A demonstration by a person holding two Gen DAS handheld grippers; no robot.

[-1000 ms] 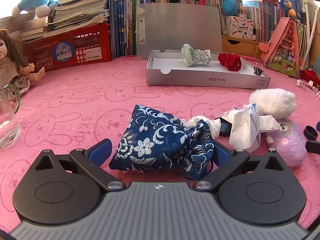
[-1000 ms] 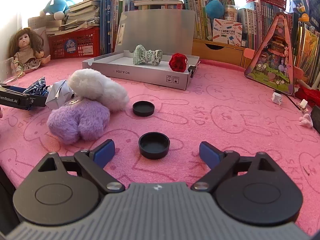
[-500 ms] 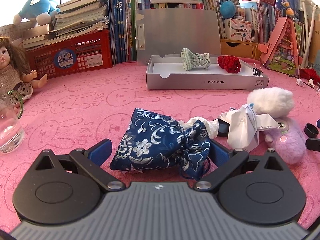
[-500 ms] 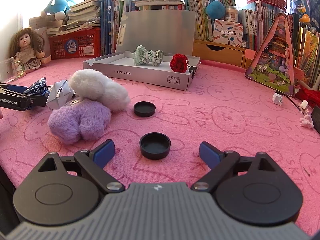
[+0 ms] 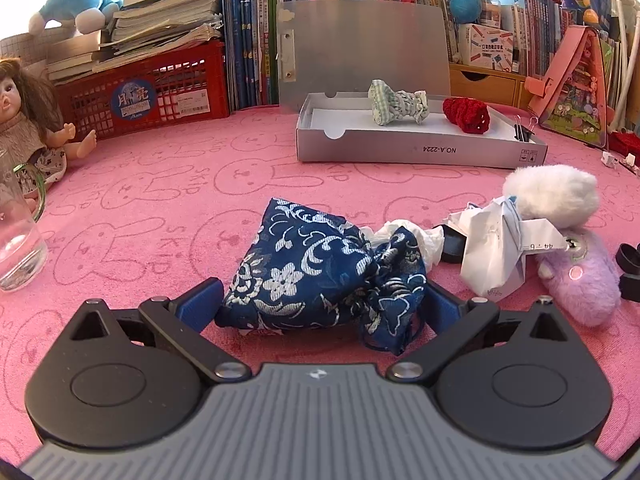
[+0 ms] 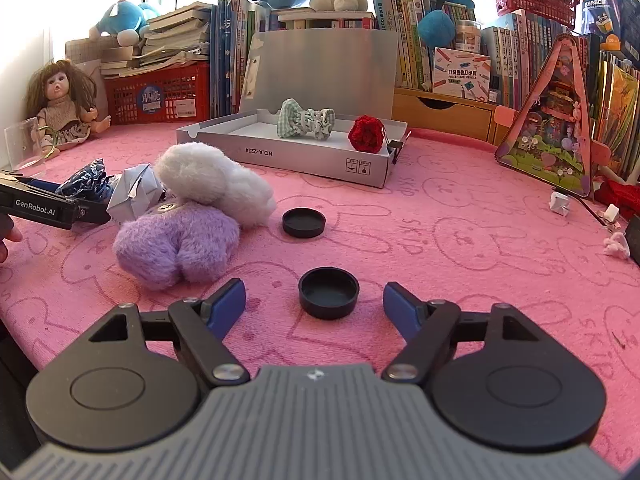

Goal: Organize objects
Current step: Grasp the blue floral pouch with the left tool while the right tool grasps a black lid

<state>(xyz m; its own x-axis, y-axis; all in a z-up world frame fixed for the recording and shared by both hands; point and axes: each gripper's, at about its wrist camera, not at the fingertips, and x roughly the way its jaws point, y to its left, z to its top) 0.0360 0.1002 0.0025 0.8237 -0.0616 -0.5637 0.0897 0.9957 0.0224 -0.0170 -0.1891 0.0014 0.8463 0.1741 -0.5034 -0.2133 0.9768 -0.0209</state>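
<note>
A blue floral drawstring pouch [image 5: 320, 272] lies on the pink cloth between the fingers of my left gripper [image 5: 320, 306]. The jaws stand wide, both pads close to the pouch's sides; contact is unclear. The pouch also shows in the right wrist view [image 6: 86, 182], with the left gripper [image 6: 52, 208] beside it. My right gripper [image 6: 315, 304] is open and empty, with a black round cap [image 6: 328, 297] on the cloth between its fingertips. The grey open box [image 5: 420, 152] at the back holds a green checked scrunchie [image 5: 396, 102] and a red knitted ball [image 5: 466, 114].
Folded white paper [image 5: 496, 248], a white plush [image 5: 552, 196] and a purple plush [image 6: 176, 244] lie right of the pouch. A second black cap [image 6: 303, 222], a glass jug [image 5: 16, 240], a doll [image 5: 24, 120], a red basket [image 5: 152, 92] and a pink playhouse [image 6: 556, 132] ring the cloth.
The left gripper has risen slightly and drawn back a little; the pouch sits a bit further in front. The right gripper has hardly moved.
</note>
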